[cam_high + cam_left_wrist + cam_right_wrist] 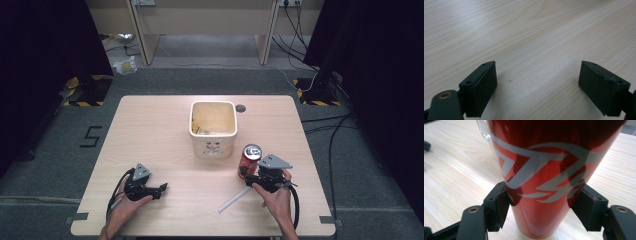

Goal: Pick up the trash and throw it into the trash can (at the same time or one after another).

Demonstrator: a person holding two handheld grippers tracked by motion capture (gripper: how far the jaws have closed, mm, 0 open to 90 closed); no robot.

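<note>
My right gripper has its 2 jaws pressed on the can, which stands upright at 5 o'clock of the bin. The bin lies toward 10 o'clock from the can. My left gripper gapes empty over the worktop.

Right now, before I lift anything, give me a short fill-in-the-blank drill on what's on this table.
1. The right claw has its jaws on either side of a ____ drink can.
2. The can stands ____ on the table.
3. The cream bin sits to the ____ of the can in the high view.
4. The left claw has ____ between its open jaws.

Missing words: red; upright; left; nothing
</note>
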